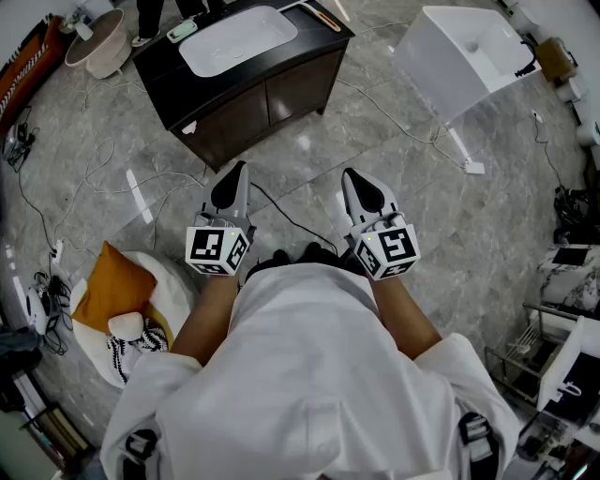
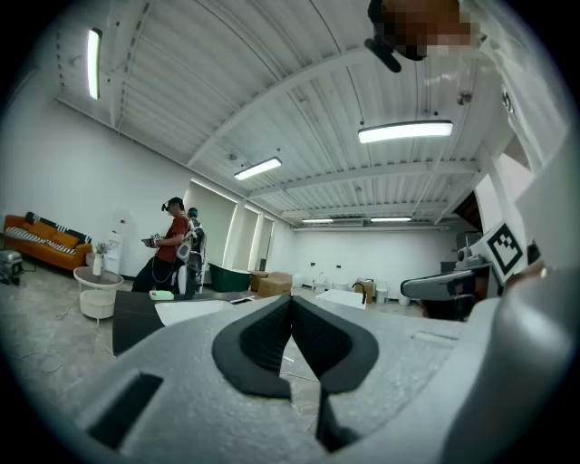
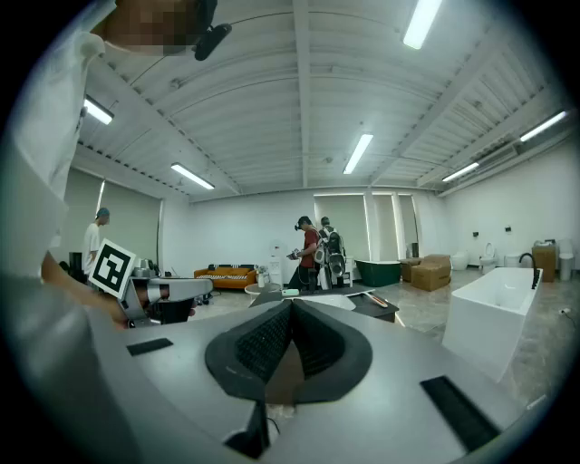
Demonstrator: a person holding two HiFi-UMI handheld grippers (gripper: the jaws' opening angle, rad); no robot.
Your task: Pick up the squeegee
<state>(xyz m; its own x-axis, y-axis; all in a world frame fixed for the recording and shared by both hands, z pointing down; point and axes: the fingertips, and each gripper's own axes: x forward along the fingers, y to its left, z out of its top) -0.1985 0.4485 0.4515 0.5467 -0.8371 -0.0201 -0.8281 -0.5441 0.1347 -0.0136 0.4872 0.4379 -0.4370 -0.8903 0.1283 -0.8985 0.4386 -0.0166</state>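
Observation:
Both grippers are held out level in front of me, side by side, above the grey marble floor. My left gripper (image 1: 231, 174) is shut with nothing between its pads. My right gripper (image 1: 354, 180) is shut too and holds nothing. Ahead stands a dark vanity cabinet (image 1: 272, 89) with a white sink (image 1: 236, 39) set in its top. A thin orange-handled tool (image 1: 324, 17), possibly the squeegee, lies at the top's far right corner, and it shows again in the right gripper view (image 3: 381, 300). A pale green item (image 1: 182, 30) lies left of the sink. Both grippers are well short of the cabinet.
A white freestanding basin (image 1: 466, 54) stands to the right, a round white side table (image 1: 101, 42) at far left. An orange cushion (image 1: 116, 286) lies on a white seat at my left. Cables (image 1: 103, 178) trail over the floor. Two people (image 3: 317, 249) stand beyond the cabinet.

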